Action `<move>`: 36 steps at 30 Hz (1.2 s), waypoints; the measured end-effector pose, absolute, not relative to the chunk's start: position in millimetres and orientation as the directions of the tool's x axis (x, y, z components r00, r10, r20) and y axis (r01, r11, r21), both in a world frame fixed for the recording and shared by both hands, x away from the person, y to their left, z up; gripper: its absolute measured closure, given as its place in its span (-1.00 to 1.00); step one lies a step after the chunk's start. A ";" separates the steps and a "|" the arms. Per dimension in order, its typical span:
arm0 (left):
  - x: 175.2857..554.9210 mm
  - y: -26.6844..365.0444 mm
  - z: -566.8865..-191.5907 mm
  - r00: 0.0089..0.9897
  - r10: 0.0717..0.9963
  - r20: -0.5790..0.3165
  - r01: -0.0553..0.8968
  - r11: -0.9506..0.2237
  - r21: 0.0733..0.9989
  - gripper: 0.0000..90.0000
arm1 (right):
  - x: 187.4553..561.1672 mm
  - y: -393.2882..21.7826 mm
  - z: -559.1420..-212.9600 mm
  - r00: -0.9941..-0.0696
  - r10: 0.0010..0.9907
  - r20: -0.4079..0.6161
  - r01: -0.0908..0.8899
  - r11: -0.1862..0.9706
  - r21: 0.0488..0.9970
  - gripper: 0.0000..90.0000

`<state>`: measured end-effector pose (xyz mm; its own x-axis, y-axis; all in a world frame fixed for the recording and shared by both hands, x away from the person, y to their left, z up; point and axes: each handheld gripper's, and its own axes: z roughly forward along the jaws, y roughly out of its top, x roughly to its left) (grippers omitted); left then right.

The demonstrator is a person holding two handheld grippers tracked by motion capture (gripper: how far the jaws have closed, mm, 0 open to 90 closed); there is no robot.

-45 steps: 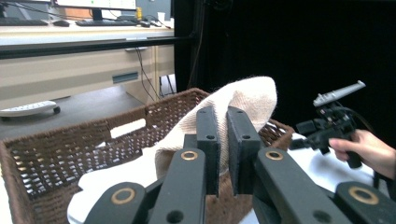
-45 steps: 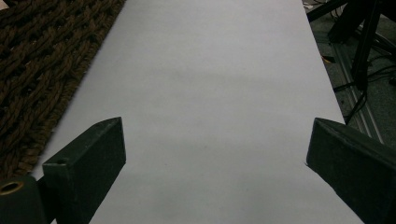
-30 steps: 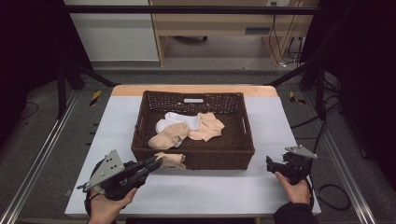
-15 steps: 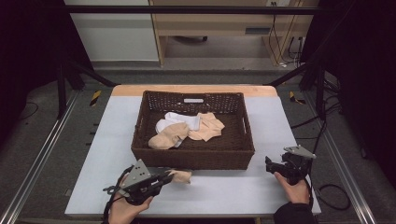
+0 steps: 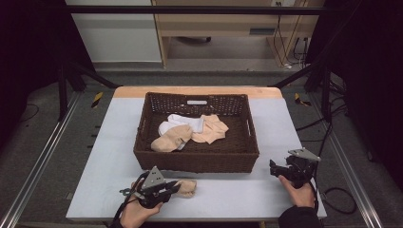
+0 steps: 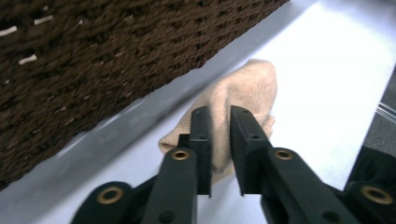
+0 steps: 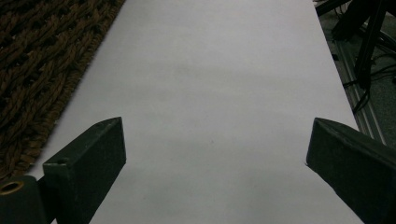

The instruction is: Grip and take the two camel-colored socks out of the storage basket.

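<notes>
Beige sock [image 5: 186,187] beside basket [image 5: 197,161] front wall — open table [image 5: 237,194] rightward.

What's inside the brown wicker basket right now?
The wicker basket holds a white sock and two beige socks, overlapping in a pile. Whatever lies beneath them, or close behind the near wall, is covered.

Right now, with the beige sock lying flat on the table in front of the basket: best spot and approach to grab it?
Grip the beige sock across its near end, probably from the person's side, low along the table. It lies flat with its length running away between the left gripper jaws, which have just been opening, so that end is already straddled. The basket wall beside it blocks an approach from the far side.
</notes>
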<state>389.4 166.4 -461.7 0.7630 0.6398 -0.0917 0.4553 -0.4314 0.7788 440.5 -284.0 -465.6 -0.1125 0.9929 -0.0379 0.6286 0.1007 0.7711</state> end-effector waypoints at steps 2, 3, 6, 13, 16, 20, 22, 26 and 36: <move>388.5 165.8 -460.0 0.762 0.642 -0.086 0.448 -0.426 0.786 0.56 | 440.7 -284.1 -465.9 -0.114 0.993 -0.043 0.627 0.105 0.772 -0.89; 388.2 165.4 -459.2 0.760 0.644 -0.086 0.447 -0.422 0.789 0.48 | 440.7 -284.1 -465.9 -0.114 0.993 -0.043 0.627 0.105 0.772 -0.89; 387.4 166.9 -454.0 0.755 0.652 -0.071 0.429 -0.410 0.805 0.31 | 440.6 -284.1 -465.5 -0.112 0.993 -0.036 0.629 0.098 0.771 -0.89; 387.0 176.4 -434.8 0.730 0.681 -0.060 0.399 -0.353 0.846 0.19 | 440.5 -285.2 -464.7 -0.107 0.994 -0.032 0.625 0.092 0.775 -0.89; 386.0 180.2 -424.5 0.720 0.691 -0.054 0.379 -0.328 0.865 0.14 | 440.3 -285.5 -464.6 -0.104 0.994 -0.033 0.625 0.091 0.776 -0.89; 385.3 184.0 -410.7 0.712 0.700 -0.047 0.351 -0.298 0.888 0.10 | 440.0 -285.7 -464.3 -0.103 0.994 -0.032 0.624 0.090 0.776 -0.89; 386.1 185.2 -405.3 0.709 0.704 -0.041 0.341 -0.291 0.894 0.09 | 439.8 -285.4 -464.2 -0.100 0.995 -0.031 0.623 0.087 0.777 -0.89; 389.5 187.7 -393.0 0.706 0.707 -0.040 0.322 -0.271 0.907 0.10 | 440.6 -284.9 -464.2 -0.105 0.994 -0.037 0.623 0.095 0.776 -0.89; 410.0 194.4 -360.0 0.678 0.733 -0.056 0.287 -0.194 0.938 0.10 | 438.7 -287.8 -460.9 -0.094 0.996 -0.013 0.609 0.067 0.790 -0.89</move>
<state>410.0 194.4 -360.0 0.6779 0.7331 -0.0559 0.2871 -0.1940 0.9381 438.7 -287.8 -460.9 -0.0939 0.9955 -0.0126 0.6093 0.0674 0.7901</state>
